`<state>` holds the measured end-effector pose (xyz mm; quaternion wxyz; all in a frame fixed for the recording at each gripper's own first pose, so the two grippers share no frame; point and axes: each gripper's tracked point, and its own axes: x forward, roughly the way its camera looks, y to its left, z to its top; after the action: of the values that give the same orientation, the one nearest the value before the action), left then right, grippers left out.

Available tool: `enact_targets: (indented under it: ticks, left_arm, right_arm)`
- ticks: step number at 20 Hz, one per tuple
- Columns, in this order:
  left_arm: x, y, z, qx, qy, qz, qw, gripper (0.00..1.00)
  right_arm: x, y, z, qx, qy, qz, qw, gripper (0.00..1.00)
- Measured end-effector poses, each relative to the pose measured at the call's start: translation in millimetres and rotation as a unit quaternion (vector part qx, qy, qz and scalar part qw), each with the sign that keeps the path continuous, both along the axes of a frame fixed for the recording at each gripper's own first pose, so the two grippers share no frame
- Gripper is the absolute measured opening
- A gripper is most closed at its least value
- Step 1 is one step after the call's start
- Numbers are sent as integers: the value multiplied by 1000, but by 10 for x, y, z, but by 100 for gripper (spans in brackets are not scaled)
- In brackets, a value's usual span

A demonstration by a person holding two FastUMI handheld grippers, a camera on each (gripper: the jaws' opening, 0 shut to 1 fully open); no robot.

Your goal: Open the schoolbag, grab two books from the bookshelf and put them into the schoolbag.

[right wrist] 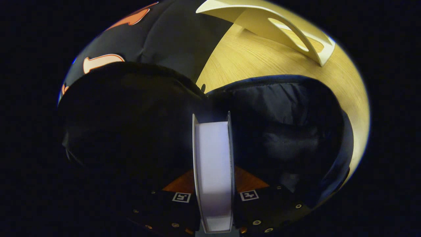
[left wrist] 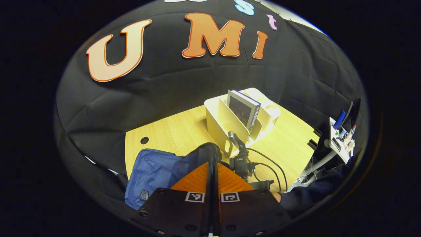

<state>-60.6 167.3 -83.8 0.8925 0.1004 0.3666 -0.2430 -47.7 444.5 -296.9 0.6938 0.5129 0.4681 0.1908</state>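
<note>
While right gripper clamps book, schoolbag gapes; label unreadable.

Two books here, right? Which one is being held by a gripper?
The book seen edge-on, clamped in the right gripper over the open schoolbag. The other book stands in the bookshelf.

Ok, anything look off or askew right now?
Nothing stands out. The right tongs hold a white-edged book at the open dark-lined blue schoolbag. The left tongs pinch the bag's rim. One dark-covered book leans in the cream bookshelf.
</note>
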Motion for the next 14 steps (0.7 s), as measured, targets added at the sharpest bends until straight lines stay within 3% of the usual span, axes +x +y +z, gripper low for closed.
enact_targets:
  ticks: [2, 3, 4, 5, 6, 7, 8, 9, 10, 11, 14]
  left_arm:
    - [31, 10, 0, 0, 0, 3, 1000, 0]
    - [48, 34, 7, -1, -3, 6, 1000, 4]
    - [78, 59, 12, -1, -5, 10, 1000, 4]
    - [76, 92, 4, 0, -5, 14, 1000, 4]
    - [96, 106, 2, -1, -5, 17, 1000, 4]
    - [90, 121, -11, -2, -3, 19, 1000, 4]
    - [106, 120, -9, -2, -4, 20, 1000, 4]
    - [112, 140, -31, -3, -5, 21, 1000, 4]
    - [119, 156, -23, -2, -7, 23, 1000, 4]
    - [138, 156, -18, -3, -9, 24, 1000, 5]
    - [183, 187, -23, -6, -12, 30, 999, 4]
  right_arm:
    - [16, 16, -3, -3, 8, -2, 1000, 40]
    - [19, 6, 1, -6, 12, -1, 1000, 41]
    - [10, -12, 0, -16, 18, 1, 1000, 30]
    - [9, -49, -16, -31, 23, 2, 999, 43]
    - [-11, -68, -57, -48, 31, 6, 998, 32]
    - [-45, -96, -126, -68, 38, 15, 997, 52]
    - [-99, -154, -125, -83, 45, 26, 995, 40]
    - [-154, -157, -143, -95, 57, 42, 993, 66]
    - [-212, -188, -96, -103, 64, 56, 991, 54]
    - [-256, -206, -71, -112, 67, 70, 989, 81]
    - [-392, -298, 58, -125, 66, 109, 984, 92]
